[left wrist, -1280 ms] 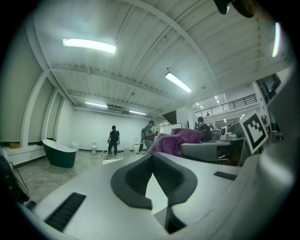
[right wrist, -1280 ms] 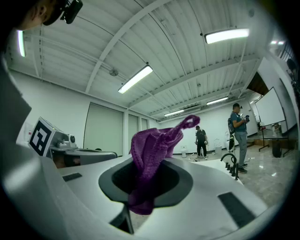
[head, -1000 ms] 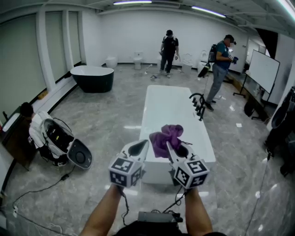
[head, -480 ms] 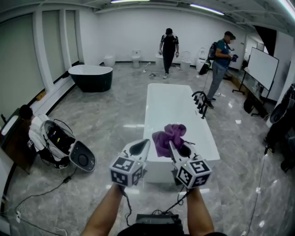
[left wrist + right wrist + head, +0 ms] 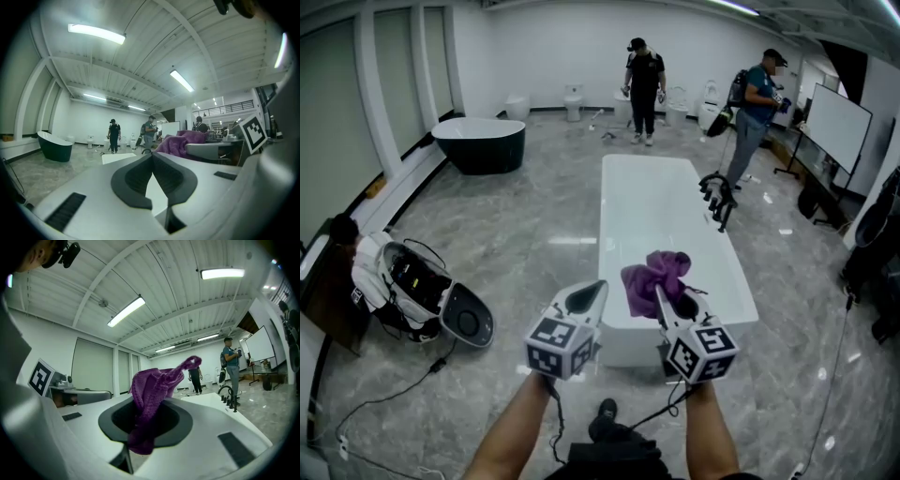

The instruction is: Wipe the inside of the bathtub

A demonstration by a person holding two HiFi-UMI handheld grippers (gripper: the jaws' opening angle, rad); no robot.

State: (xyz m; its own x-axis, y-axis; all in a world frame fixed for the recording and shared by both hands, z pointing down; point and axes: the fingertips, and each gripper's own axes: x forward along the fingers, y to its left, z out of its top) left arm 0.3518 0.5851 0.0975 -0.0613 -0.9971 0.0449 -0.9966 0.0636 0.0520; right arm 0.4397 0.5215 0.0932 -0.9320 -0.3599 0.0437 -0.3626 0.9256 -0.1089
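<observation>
A long white bathtub [image 5: 656,216] stands on the marble floor ahead of me, its near end just past my grippers. My right gripper [image 5: 667,302] is shut on a purple cloth [image 5: 654,277] that bunches up above its jaws; in the right gripper view the purple cloth [image 5: 152,394] hangs pinched between the dark pads. My left gripper [image 5: 586,298] is held beside it, shut with nothing in it; in the left gripper view its pads [image 5: 136,180] meet. Both grippers hover short of the tub's near rim.
A black faucet [image 5: 717,197] stands on the tub's right side. A dark freestanding tub [image 5: 478,145] sits far left. An open white case [image 5: 417,286] and cables lie on the floor at left. Two people [image 5: 645,80] stand at the far end; a whiteboard [image 5: 836,127] is on the right.
I have stepped closer to the white tub; it fills more of the view. Both grippers keep the same pose, the cloth still held in the right one.
</observation>
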